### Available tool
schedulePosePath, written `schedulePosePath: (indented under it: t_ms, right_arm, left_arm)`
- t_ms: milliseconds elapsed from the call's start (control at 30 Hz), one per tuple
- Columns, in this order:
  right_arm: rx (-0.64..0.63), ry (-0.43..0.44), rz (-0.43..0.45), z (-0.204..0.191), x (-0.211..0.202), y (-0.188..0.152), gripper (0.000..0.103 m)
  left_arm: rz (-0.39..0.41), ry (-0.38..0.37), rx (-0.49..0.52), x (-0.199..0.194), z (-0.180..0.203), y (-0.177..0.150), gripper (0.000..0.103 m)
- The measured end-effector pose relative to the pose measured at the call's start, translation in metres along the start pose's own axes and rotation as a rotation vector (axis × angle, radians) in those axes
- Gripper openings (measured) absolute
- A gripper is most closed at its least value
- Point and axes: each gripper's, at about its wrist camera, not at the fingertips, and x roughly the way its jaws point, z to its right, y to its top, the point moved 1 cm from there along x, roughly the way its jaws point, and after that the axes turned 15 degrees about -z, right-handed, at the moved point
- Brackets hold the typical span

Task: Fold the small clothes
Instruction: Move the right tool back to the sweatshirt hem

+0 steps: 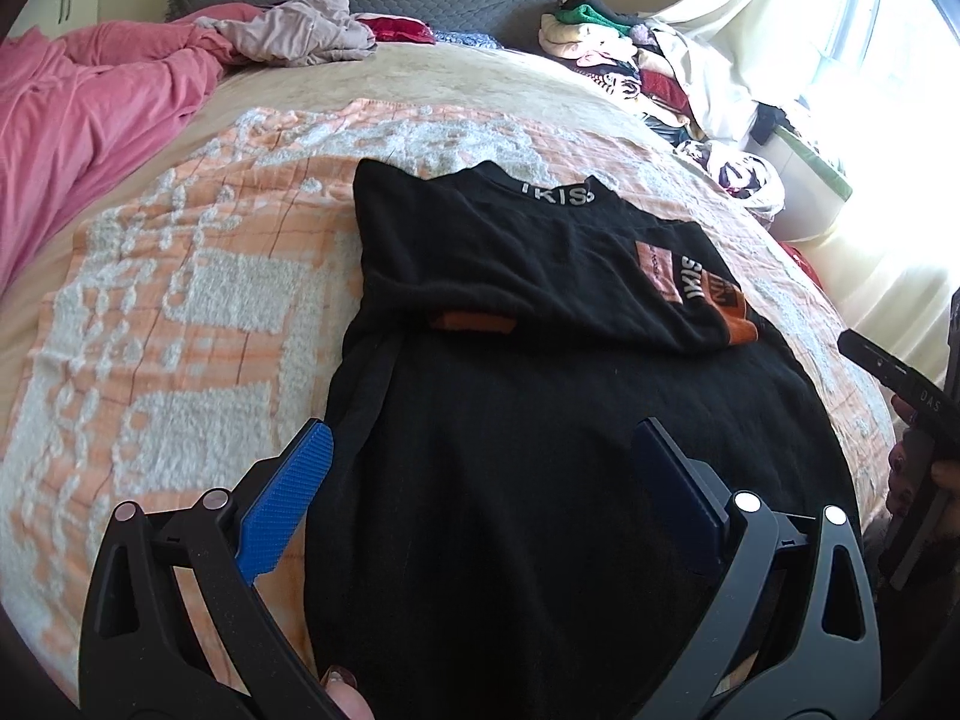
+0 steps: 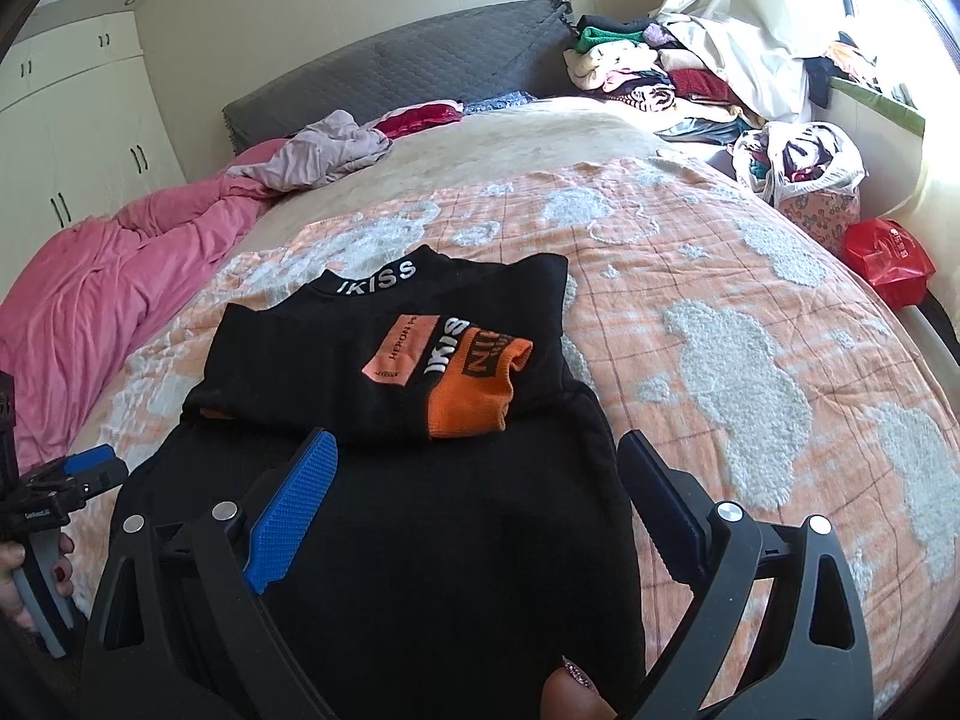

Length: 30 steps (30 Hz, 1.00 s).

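One black knit sweater with orange cuffs and white IKISS lettering [image 2: 384,408] lying on peach-and-white textured blanket [image 2: 690,276], sleeves folded over chest. Two grippers hovering: left gripper [image 1: 483,450] and right gripper [image 2: 477,456] both gaping wide, gripping nothing. One white plastic bag [image 2: 804,159] bulging, probably with clothes.

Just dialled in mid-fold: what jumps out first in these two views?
The black sweater lies mid-bed on the orange-and-white blanket, sleeves folded in, with an orange cuff and IKISS lettering on top. Both tongs, left and right, hover open over its lower half. A heap of clothes sits at the far right corner, and a pink duvet lies bunched on the left.
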Motion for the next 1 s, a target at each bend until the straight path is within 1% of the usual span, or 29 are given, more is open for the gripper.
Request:
schedulePosePath:
  t_ms: [233,400,533,667,700,733,833,900,967,1000]
  right_arm:
    - [0.014,-0.013,-0.072,0.007,0.003,-0.041,0.094]
    - [0.026,-0.028,-0.097,0.014,-0.001,-0.061,0.094]
    - [0.016,-0.045,-0.113,0.017,-0.006,-0.069,0.094]
    - [0.008,-0.051,-0.129,0.02,-0.01,-0.076,0.094]
    - [0.007,-0.05,-0.131,0.02,-0.011,-0.077,0.094]
    - [0.006,-0.05,-0.136,0.021,-0.012,-0.079,0.094]
    - [0.001,-0.052,-0.157,0.024,-0.013,-0.086,0.094]
    - [0.0,-0.065,-0.164,0.027,-0.014,-0.09,0.094]
    - [0.008,-0.063,-0.174,0.031,-0.015,-0.095,0.094]
    - [0.014,-0.06,-0.178,0.034,-0.016,-0.098,0.094]
  left_arm:
    - [-0.024,0.016,-0.049,-0.002,-0.019,-0.027,0.093]
    - [-0.049,0.028,-0.083,-0.002,-0.034,-0.046,0.093]
    - [-0.065,-0.009,-0.107,-0.003,-0.042,-0.061,0.093]
    - [-0.083,-0.022,-0.114,-0.004,-0.046,-0.075,0.093]
    - [-0.087,-0.037,-0.117,-0.005,-0.046,-0.079,0.093]
    - [-0.092,-0.052,-0.122,-0.006,-0.047,-0.083,0.092]
    - [-0.101,-0.081,-0.143,-0.007,-0.049,-0.093,0.081]
    - [-0.103,-0.097,-0.149,-0.009,-0.049,-0.099,0.071]
    - [-0.11,-0.115,-0.158,-0.009,-0.05,-0.104,0.066]
    - [-0.116,-0.127,-0.162,-0.009,-0.05,-0.106,0.06]
